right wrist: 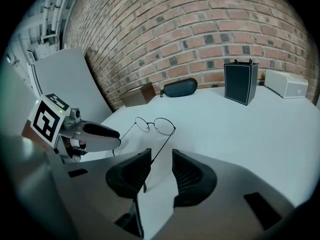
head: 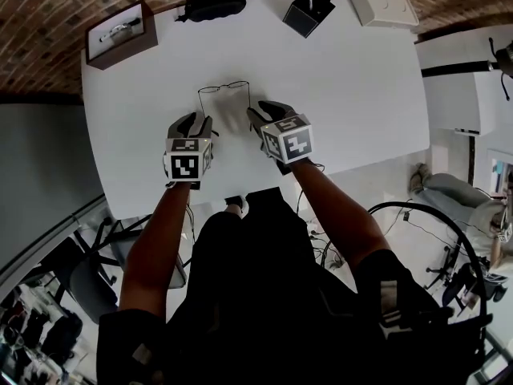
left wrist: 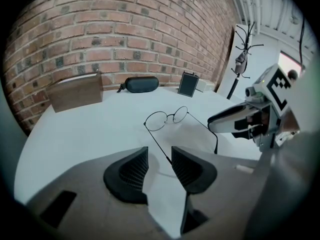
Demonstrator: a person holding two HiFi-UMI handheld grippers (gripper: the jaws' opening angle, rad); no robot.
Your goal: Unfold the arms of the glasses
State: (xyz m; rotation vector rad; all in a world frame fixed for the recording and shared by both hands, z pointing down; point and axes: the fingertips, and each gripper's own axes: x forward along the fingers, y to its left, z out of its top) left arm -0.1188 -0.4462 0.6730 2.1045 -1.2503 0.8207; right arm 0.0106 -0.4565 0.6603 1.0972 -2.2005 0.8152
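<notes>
the glasses point(head: 224, 88) are thin, dark wire-rimmed ones with two round clear lenses. they sit right way up near the middle of the white worktop point(head: 361, 79), lenses facing its far edge. both arms are swung open, roughly parallel, running back toward its near edge, tips curved down.

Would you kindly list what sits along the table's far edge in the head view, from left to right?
Brown box → black glasses case → black box → white box.
</notes>
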